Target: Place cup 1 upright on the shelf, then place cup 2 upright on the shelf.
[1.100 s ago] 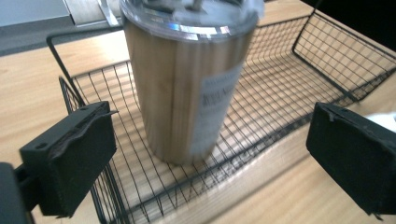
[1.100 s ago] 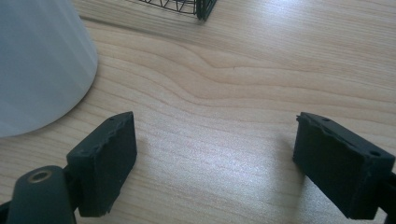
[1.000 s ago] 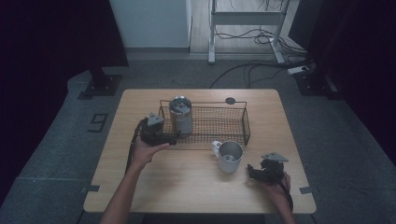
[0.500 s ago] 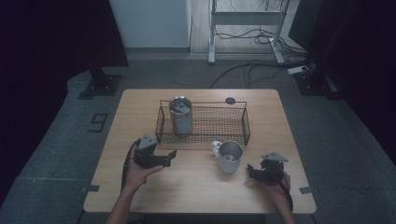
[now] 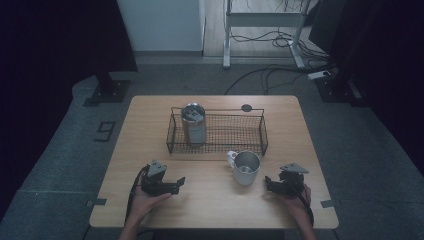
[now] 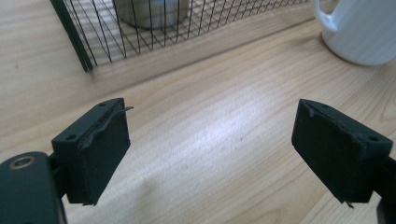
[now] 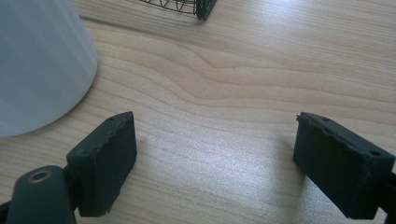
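Two grippers rest low near the table's [image 5: 210, 210] front edge. The left gripper [image 5: 176, 183] at 7 o'clock has been closing, yet its jaws stand apart on bare wood. The right gripper [image 5: 268, 183] at 5 o'clock, jaws apart, points at one white mug [image 5: 245, 167] just beside it. Beyond, one wire basket [image 5: 240, 134] holds one steel tumbler [image 5: 193, 122] at 11 o'clock.

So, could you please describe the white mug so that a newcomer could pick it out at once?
On the wooden table, find the black wire basket. The white mug stands just outside its near right corner, handle to the left. Unlike the steel tumbler, which stands inside the basket, it rests on bare wood.
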A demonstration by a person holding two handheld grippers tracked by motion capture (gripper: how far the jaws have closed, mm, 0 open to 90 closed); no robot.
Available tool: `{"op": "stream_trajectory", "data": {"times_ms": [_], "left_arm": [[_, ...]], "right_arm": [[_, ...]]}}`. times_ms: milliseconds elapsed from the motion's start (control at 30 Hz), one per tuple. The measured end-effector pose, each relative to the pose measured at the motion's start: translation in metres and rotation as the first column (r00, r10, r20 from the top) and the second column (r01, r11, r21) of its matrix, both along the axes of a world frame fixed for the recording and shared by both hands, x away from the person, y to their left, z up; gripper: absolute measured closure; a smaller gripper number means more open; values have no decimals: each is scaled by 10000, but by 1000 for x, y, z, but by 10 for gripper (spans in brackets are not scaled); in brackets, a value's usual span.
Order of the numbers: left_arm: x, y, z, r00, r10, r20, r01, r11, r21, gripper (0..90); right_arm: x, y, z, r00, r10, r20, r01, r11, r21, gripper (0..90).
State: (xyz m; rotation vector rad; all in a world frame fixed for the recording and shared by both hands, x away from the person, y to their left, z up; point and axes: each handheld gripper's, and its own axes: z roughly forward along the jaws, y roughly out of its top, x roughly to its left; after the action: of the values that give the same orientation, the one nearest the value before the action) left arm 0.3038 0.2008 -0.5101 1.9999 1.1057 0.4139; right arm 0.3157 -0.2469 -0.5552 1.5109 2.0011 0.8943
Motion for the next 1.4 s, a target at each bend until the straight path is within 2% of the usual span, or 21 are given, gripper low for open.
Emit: {"op": "stream_trajectory", "data": {"times_ms": [100,233,433,633,767,867,1000,1067,1167,1400], "left_arm": [[-2,0,-9,9997,61,-237,-58,9999,94,119],[-2,-2,-14,9994,64,-332,-57,9998,216,127],[-3,-2,-13,9995,214,-251,-211,9997,88,125],[-2,-3,-16,9993,196,-314,-191,9996,188,125],[-3,-2,-15,9995,265,-191,-261,9995,188,125],[-3,1,-13,9993,367,-123,-367,9993,22,128],[-3,0,-14,9992,380,-142,-379,9993,67,131],[-4,0,-13,9995,234,-214,-237,9996,-159,131],[-5,1,-12,9996,218,-169,-221,9996,-169,129],[-6,7,-12,9990,409,-170,-414,9988,-254,130]], "right_arm": [[0,0,0,10000,3,2,-3,10000,1,132],[0,0,0,10000,9,0,-9,10000,5,131],[0,0,0,10000,22,-2,-22,10000,12,131],[0,0,0,10000,83,33,-83,10000,20,139],[-4,-1,2,9991,165,402,-170,9998,111,143],[-6,-2,5,9980,210,599,-231,9992,337,145],[-11,-1,12,9955,370,875,-411,9981,458,145],[-14,0,18,9935,442,1049,-508,9969,609,145],[-17,-3,28,9897,537,1327,-705,9896,1254,145],[-23,-3,47,9810,699,1810,-1019,9795,1738,145]]}}
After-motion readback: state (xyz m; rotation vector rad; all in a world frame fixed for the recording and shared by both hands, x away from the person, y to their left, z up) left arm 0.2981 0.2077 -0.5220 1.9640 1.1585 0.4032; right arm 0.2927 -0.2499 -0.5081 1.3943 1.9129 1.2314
